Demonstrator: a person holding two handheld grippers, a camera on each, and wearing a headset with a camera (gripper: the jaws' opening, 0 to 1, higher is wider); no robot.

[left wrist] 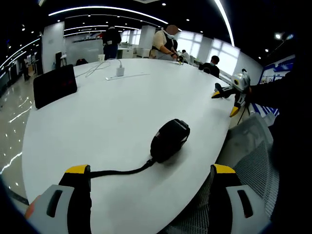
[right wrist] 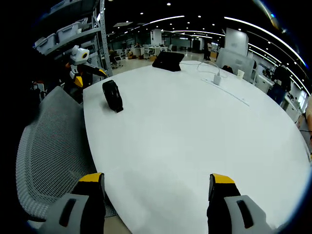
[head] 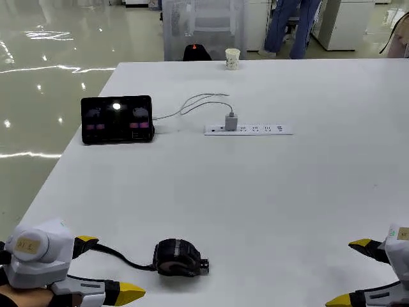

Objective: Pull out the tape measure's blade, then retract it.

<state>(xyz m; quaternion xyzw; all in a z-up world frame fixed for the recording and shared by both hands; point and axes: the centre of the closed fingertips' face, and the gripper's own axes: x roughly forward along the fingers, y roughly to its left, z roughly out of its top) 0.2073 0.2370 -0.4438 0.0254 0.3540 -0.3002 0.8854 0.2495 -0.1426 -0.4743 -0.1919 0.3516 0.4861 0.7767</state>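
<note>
A black tape measure [head: 179, 258] lies on the white table [head: 255, 192] near the front edge, its black wrist strap trailing left. My left gripper [head: 108, 268] stands open at the front left, with the strap running toward its yellow fingertips. In the left gripper view the tape measure [left wrist: 169, 139] sits ahead of the open jaws, and the strap [left wrist: 122, 170] reaches back between them. My right gripper [head: 354, 272] is open at the front right corner, well away from the tape measure [right wrist: 112, 95]. No blade is out.
A dark tablet [head: 117, 119] stands at the back left. A white power strip [head: 249, 130] with a plugged charger and cable lies mid-table. A paper cup [head: 232, 59] sits at the far edge. A mesh chair [right wrist: 48, 156] is by the table's near side. People stand beyond.
</note>
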